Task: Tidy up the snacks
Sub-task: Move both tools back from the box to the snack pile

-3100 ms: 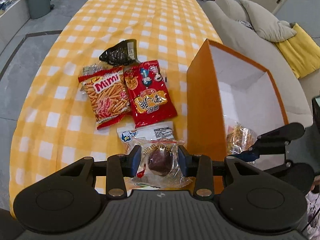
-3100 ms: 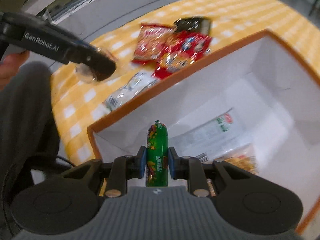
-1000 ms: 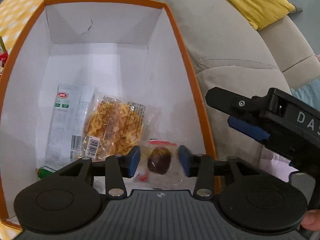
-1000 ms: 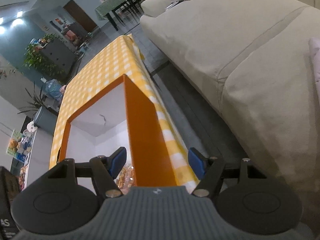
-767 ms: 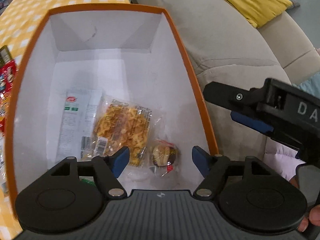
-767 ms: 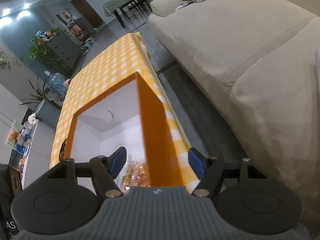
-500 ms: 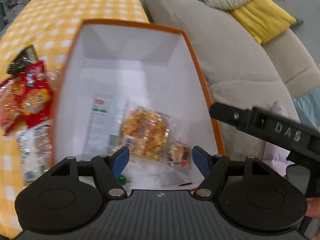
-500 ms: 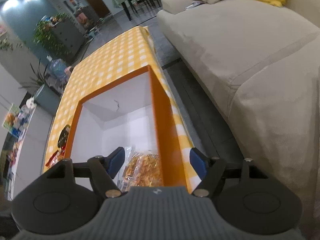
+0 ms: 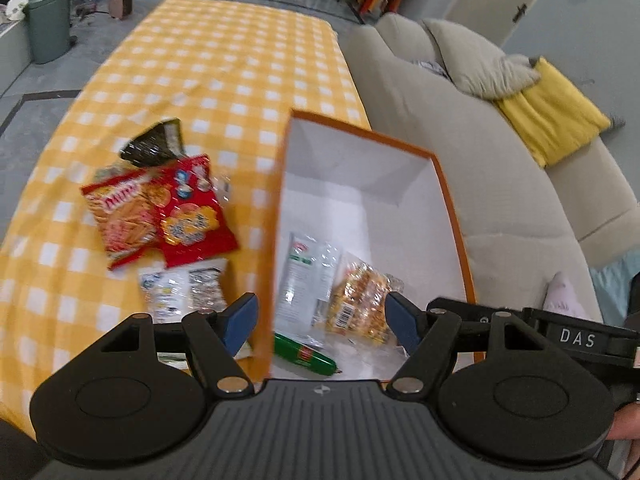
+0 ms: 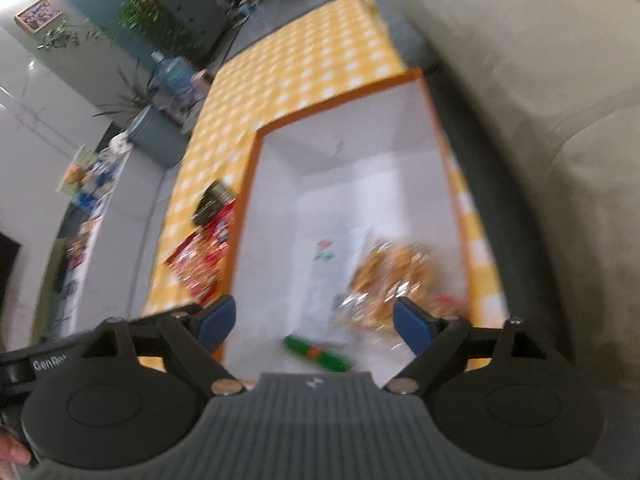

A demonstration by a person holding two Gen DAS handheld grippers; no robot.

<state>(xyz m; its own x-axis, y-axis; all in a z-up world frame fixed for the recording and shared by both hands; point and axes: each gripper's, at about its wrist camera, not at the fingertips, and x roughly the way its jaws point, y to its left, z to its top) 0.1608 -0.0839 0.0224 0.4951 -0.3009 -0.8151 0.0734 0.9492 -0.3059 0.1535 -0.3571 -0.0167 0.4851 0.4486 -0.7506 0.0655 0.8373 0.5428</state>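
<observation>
An orange box [image 9: 452,216] with a white inside stands on the checked cloth. In it lie a green sausage [image 9: 304,354], a white-green packet [image 9: 308,280] and a yellow cracker packet [image 9: 360,304]. My left gripper [image 9: 320,320] hangs open and empty above the box's near left wall. My right gripper [image 10: 314,322] is above the box [image 10: 440,132] with its jaws opening and nothing between them; the sausage [image 10: 318,354] lies below. Left of the box lie a red stick-snack bag [image 9: 120,220], a second red bag [image 9: 188,216], a black packet [image 9: 154,146] and a white packet [image 9: 182,288].
A beige sofa [image 9: 500,184] with a yellow cushion [image 9: 552,120] runs close along the box's right side. The yellow checked cloth [image 9: 224,60] stretches far beyond the snacks. A green bin [image 9: 50,20] stands on the floor at the far left.
My left gripper opened, left the small round cake packet in the box, then rose and drew back left. My right gripper swung from the box's right wall to over its inside and widened.
</observation>
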